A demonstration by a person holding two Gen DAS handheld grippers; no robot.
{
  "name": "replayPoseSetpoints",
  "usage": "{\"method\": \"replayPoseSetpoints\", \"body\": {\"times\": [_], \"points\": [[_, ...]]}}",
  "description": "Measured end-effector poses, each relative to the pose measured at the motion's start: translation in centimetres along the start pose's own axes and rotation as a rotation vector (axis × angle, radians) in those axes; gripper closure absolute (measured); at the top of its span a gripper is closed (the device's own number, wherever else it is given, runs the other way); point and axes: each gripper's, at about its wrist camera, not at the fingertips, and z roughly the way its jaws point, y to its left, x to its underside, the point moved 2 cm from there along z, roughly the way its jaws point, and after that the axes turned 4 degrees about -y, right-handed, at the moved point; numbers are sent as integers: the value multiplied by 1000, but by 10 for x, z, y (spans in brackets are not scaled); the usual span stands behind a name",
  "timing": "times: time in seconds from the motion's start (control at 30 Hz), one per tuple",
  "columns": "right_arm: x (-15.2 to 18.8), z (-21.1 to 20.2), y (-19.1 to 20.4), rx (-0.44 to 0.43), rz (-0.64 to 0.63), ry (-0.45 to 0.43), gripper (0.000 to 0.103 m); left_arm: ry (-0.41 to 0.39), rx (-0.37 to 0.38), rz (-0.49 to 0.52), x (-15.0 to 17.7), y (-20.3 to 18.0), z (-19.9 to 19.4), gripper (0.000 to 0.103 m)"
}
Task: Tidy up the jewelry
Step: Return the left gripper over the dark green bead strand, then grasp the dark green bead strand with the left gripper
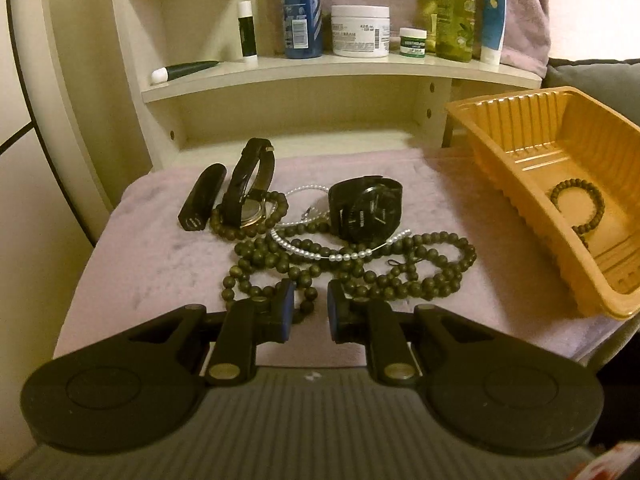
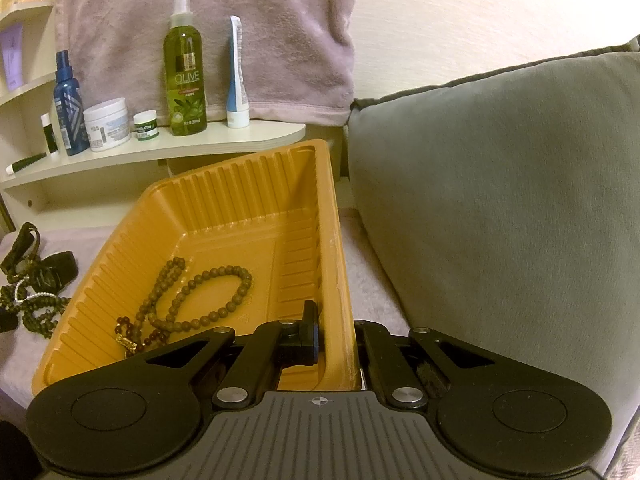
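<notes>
Lying just at twelve o'clock of the open left claw (image 1: 309, 307), the dark beads (image 1: 352, 268) touch its fingertips. Right claw (image 2: 334, 338) grips the orange tray's (image 2: 240, 184) wall, brown beads (image 2: 208, 300) inside at ten o'clock.

left wrist: low over jewelry | right wrist: close at tray (image 2: 336, 240) | shared: tray

Olive bottle (image 2: 184, 76) beside grey cushion (image 2: 500, 184).

Dim, warm yellowish indoor light, soft shadows, slight blur, strong fisheye bending with dark corners.
</notes>
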Motion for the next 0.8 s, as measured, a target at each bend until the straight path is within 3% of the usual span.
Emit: {"method": "replayPoseSetpoints", "body": {"times": [0.37,0.5,0.8], "points": [[0,0,0,0,-1,-1,100,7,-12,27,-3,-1,13,87],[0,0,0,0,-1,0,100,14,-7,32,-3,-1,13,95],[0,0,0,1,-2,-1,100,-42,-19,-27,-13,23,-18,97]]}}
